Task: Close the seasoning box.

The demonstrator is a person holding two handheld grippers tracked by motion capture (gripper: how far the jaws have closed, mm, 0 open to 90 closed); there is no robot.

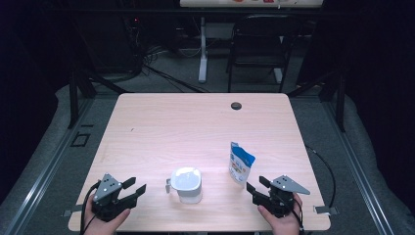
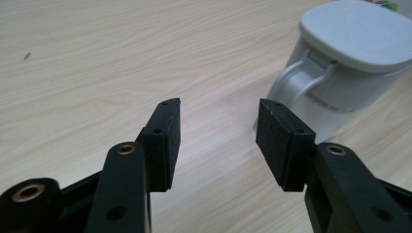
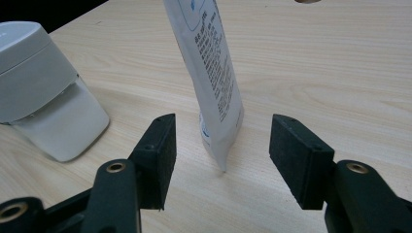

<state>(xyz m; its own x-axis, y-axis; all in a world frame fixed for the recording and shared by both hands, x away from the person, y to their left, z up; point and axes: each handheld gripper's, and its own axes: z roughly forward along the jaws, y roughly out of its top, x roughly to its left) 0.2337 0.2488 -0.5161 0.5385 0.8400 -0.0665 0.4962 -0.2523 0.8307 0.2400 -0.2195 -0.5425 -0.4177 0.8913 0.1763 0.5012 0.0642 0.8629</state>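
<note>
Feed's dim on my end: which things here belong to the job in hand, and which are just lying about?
In the job:
- white lidded container, near the open left tongs
- blue and white pouch, standing just ahead of the open right tongs

Lying about:
- dark round cap in the table, at its far edge
- black chair behind the table

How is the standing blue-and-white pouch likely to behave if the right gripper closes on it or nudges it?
The pouch stands upright on a narrow base, tall and thin, so a sideways nudge would probably tip it. Its walls look like soft film, so they would likely give between the open right gripper. The glossy surface may be somewhat slippery.
</note>
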